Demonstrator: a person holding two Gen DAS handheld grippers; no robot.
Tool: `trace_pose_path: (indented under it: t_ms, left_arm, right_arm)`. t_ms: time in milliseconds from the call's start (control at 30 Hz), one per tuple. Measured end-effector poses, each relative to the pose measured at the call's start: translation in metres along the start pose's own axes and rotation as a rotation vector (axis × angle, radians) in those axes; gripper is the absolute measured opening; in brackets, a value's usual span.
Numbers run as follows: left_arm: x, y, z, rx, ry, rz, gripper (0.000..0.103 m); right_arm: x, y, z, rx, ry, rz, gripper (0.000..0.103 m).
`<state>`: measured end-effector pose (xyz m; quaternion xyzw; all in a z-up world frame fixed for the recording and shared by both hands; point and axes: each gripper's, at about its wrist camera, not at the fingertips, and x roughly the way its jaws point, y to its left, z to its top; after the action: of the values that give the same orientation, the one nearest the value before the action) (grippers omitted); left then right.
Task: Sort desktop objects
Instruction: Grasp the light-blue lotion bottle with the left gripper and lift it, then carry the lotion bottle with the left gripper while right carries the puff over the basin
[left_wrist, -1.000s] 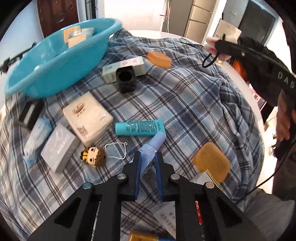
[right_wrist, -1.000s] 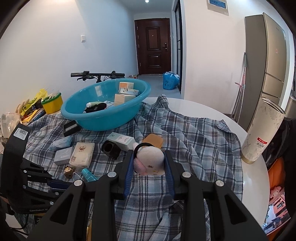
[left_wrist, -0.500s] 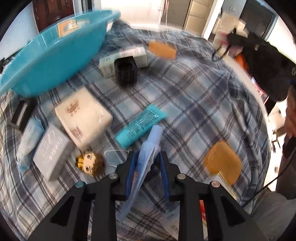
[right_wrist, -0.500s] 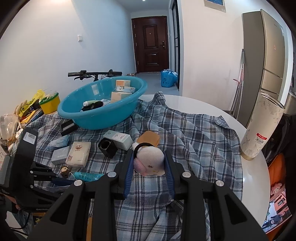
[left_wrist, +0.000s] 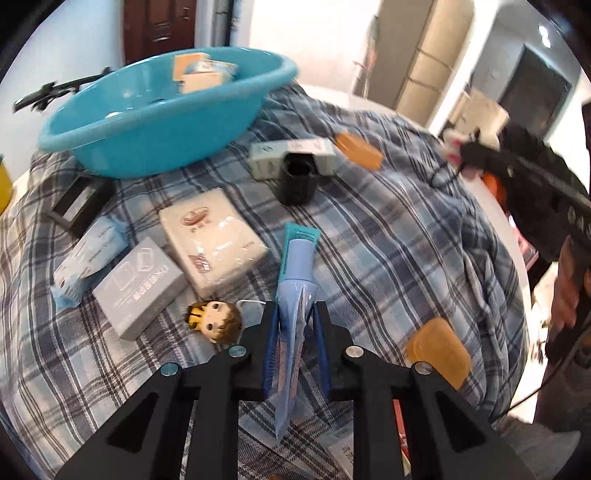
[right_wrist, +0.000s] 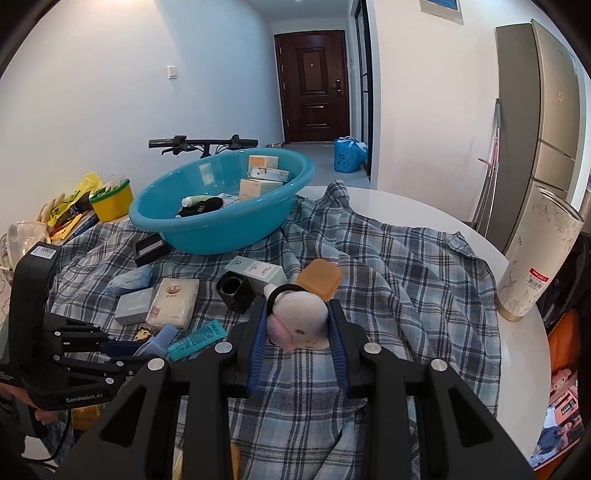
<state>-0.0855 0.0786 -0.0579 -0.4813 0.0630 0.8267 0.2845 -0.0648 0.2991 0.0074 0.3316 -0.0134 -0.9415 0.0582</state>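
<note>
We had the left gripper (left_wrist: 295, 325) clamped on a pale blue tube (left_wrist: 293, 295). Right gripper (right_wrist: 298, 328) fingers gripped the plush toy (right_wrist: 298, 321) above the plaid cloth (right_wrist: 388, 266).

Left gripper (left_wrist: 295, 325) clamped on a pale blue tube (left_wrist: 293, 295), teal tube (left_wrist: 295, 243) just beyond, doll-head keychain (left_wrist: 214, 321) beside, blue basin (left_wrist: 155, 136) at the plaid cloth's (left_wrist: 388, 240) far left edge

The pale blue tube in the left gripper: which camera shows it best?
Left wrist view: the pale blue tube runs full length between the left gripper pads, cap forward. In the right wrist view only its cap end shows, small, beside that gripper.
</note>
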Motion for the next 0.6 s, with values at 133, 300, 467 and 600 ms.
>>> trace_pose_path:
  t_ms: [133,300,467,600]
  left_arm:
    - [-0.025,0.009,-0.003,-0.049,-0.136,0.064,0.020]
    - [-0.070,0.009,-0.005,-0.038,-0.368,0.143,0.019]
    - [-0.091,0.012,-0.001,-0.104,-0.465,0.285,0.019]
    - [-0.110,0.016,0.003,-0.171,-0.539,0.317,0.019]
  right_arm:
    - [0.000,0.011,0.000,-0.023,0.000,0.023,0.030]
    - [-0.001,0.016,0.002,-0.025,-0.005,0.025,0.030]
    - [-0.009,0.029,0.011,-0.042,-0.047,0.048,0.030]
    - [-0.019,0.042,0.024,-0.055,-0.107,0.076,0.030]
